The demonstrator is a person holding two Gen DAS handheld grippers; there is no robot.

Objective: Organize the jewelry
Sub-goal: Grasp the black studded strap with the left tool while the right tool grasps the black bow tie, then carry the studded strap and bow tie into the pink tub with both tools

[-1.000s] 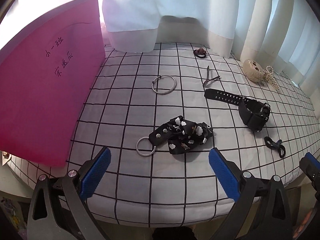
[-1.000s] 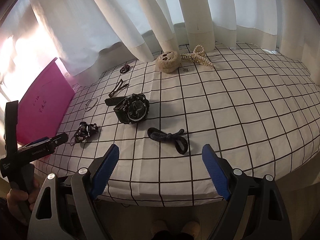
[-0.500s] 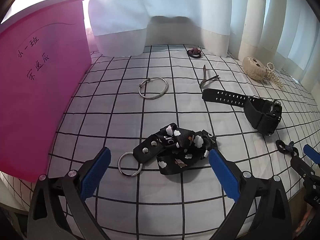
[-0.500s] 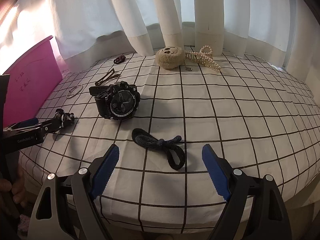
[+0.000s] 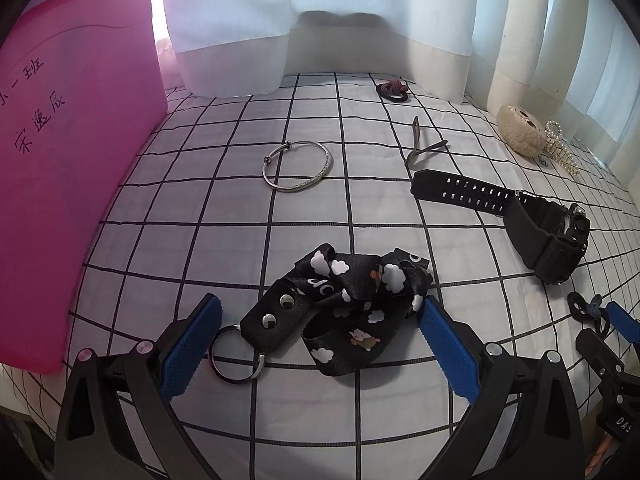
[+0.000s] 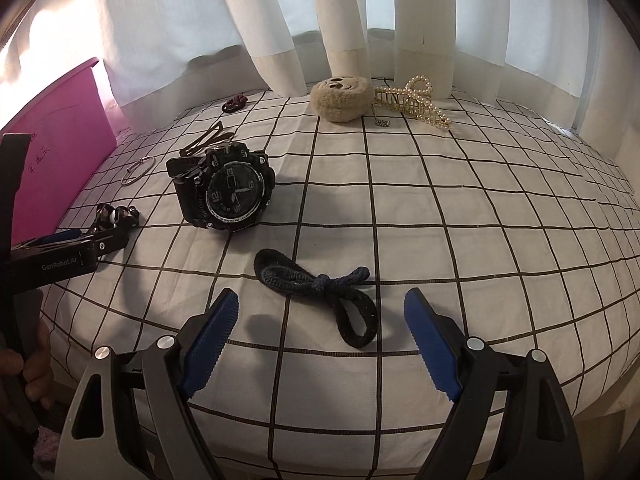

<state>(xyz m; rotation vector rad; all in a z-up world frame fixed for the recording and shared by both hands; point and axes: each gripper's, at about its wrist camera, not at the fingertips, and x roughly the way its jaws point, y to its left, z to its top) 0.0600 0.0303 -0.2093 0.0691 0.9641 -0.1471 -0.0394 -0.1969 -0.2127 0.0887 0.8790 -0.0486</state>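
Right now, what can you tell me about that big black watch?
The black watch is chunky, with a round dark dial, pale hands and numbers, and side knobs. It looks like plastic or rubber. It lies unbuckled on the checked cloth, face tilted up, and one strap with rows of holes stretches flat behind it. It seems to rest against a thin brown clip. No gripper touches it.

We seem to be in a home bedroom: a grid-patterned bedsheet (image 6: 440, 208) with white curtains (image 6: 280, 20) hanging behind.
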